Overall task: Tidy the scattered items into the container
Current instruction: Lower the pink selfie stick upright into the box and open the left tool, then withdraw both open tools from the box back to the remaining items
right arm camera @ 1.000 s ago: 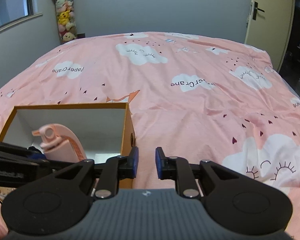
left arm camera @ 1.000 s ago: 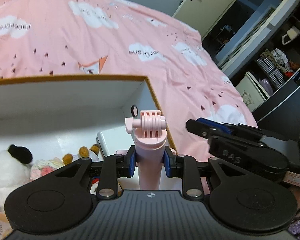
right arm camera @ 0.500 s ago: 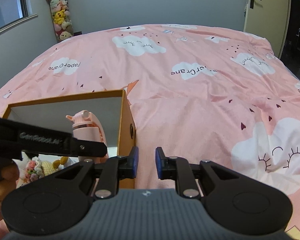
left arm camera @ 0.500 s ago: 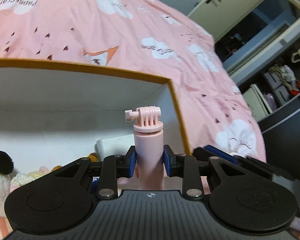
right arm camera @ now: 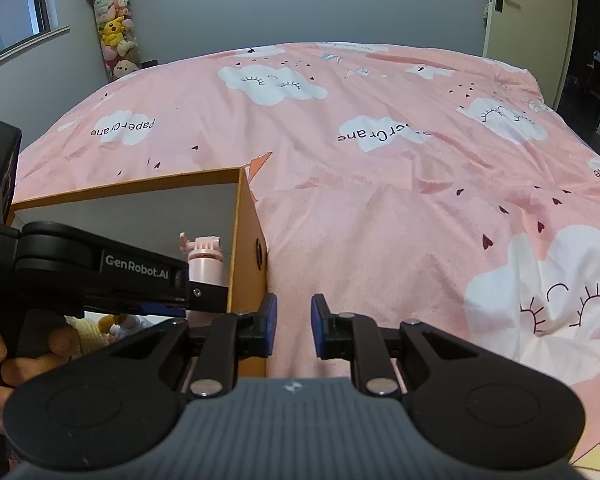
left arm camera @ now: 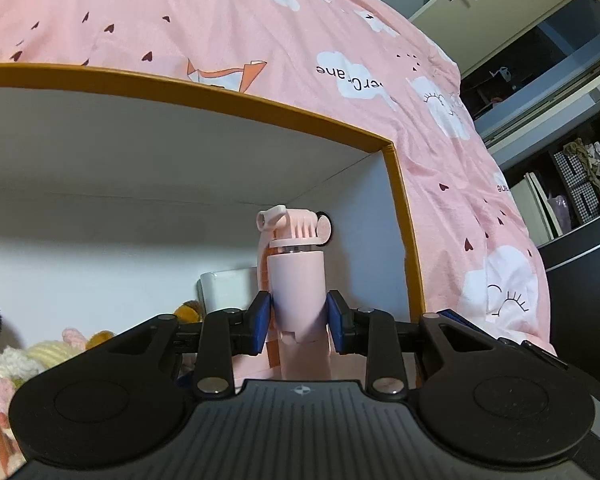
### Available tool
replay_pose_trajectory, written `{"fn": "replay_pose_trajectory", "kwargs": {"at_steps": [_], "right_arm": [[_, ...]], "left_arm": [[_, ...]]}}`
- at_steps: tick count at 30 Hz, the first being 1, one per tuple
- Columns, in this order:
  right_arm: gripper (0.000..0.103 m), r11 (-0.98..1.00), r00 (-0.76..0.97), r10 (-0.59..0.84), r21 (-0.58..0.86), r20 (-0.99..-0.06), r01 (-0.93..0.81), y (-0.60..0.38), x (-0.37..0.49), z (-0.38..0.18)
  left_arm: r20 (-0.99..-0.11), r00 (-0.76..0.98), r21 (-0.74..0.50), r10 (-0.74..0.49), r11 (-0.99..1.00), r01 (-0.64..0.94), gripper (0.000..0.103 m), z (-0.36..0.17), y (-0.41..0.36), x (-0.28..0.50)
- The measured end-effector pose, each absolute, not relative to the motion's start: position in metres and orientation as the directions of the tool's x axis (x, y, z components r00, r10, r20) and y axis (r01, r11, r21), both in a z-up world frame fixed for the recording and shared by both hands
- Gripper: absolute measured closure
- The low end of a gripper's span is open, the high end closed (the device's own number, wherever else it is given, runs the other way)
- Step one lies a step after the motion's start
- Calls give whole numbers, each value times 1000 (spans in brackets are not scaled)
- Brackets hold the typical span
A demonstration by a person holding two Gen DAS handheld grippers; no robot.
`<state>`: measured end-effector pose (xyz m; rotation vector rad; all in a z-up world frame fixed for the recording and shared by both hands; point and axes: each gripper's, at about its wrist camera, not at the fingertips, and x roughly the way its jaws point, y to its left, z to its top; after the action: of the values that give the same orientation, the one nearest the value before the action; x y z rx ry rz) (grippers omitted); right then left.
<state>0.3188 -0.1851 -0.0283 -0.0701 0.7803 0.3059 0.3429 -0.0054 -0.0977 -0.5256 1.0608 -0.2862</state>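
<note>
L hand-held gripper (left arm camera: pixel 299 322) clamps pink stick (left arm camera: pixel 300 280), plushies (left arm camera: pixel 16 364) L-view only

Soft, even indoor light; both views are sharp, edges bent by the fisheye, with a dim doorway (right arm camera: pixel 592 60) at right.

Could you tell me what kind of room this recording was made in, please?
Most likely a bedroom: a bed with a pink cloud-print duvet fills the view, a hanging column of plush toys stands in the corner, and a door is behind.
</note>
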Motion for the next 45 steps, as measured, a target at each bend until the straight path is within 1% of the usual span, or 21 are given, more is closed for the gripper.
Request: {"fn": "replay_pose_trajectory", "kwargs": {"at_steps": [1,4,8,9,10,12,17,20,24,26,30,32,35,36,38,39,45], "right_arm": [[83,953,667,248,51,-703,-300,-184,318,-29],[83,950,662,254,56,-705,-306,-183,316,-29],[81,947,651,264,62,-712,-316,-181,314,-30],[81,945,647,267,63,-714,-321,-180,313,-30],[81,944,646,266,59,-716,-323,-179,312,-30],[81,945,648,258,46,-716,-325,-177,310,-30],[82,945,639,260,56,-724,-321,-177,310,-30],[82,946,644,247,37,-724,-322,-176,306,-28],[81,946,656,213,-16,-724,-325,-171,301,-24],[80,946,655,199,-30,-729,-322,-169,299,-22],[74,946,668,163,-77,-726,-314,-166,290,-20],[73,946,675,150,-95,-722,-311,-165,284,-17],[72,942,688,130,-127,-714,-310,-163,274,-14],[72,941,694,122,-141,-710,-309,-162,270,-13],[69,937,702,115,-159,-703,-312,-161,263,-12],[64,935,701,125,-153,-702,-319,-160,259,-10],[61,926,695,156,-140,-702,-350,-153,237,-5]], "left_arm": [[-753,470,-534,-461,845,-26,66,-97,-5,341],[-752,473,-531,-460,847,-21,65,-94,-5,337],[-739,484,-532,-468,847,7,65,-88,-7,327],[-740,482,-527,-468,850,17,65,-88,-9,326],[-745,483,-513,-461,858,27,69,-87,-11,325],[-756,484,-484,-440,874,40,71,-87,-15,324],[-764,480,-470,-431,882,44,72,-89,-21,324],[-763,480,-472,-432,881,43,71,-87,-21,321],[-768,514,-405,-383,911,73,71,-72,-27,309],[-778,516,-372,-358,925,80,70,-66,-28,303],[-788,530,-314,-315,945,95,68,-56,-28,286],[-787,540,-290,-298,952,103,67,-50,-28,277],[-784,550,-277,-289,955,108,60,-42,-26,263],[-784,552,-272,-286,956,109,56,-40,-26,258],[-783,556,-262,-279,959,112,55,-37,-25,249],[-783,557,-259,-276,959,112,55,-35,-24,245],[-779,587,-207,-220,974,91,54,-26,-19,218]]}}
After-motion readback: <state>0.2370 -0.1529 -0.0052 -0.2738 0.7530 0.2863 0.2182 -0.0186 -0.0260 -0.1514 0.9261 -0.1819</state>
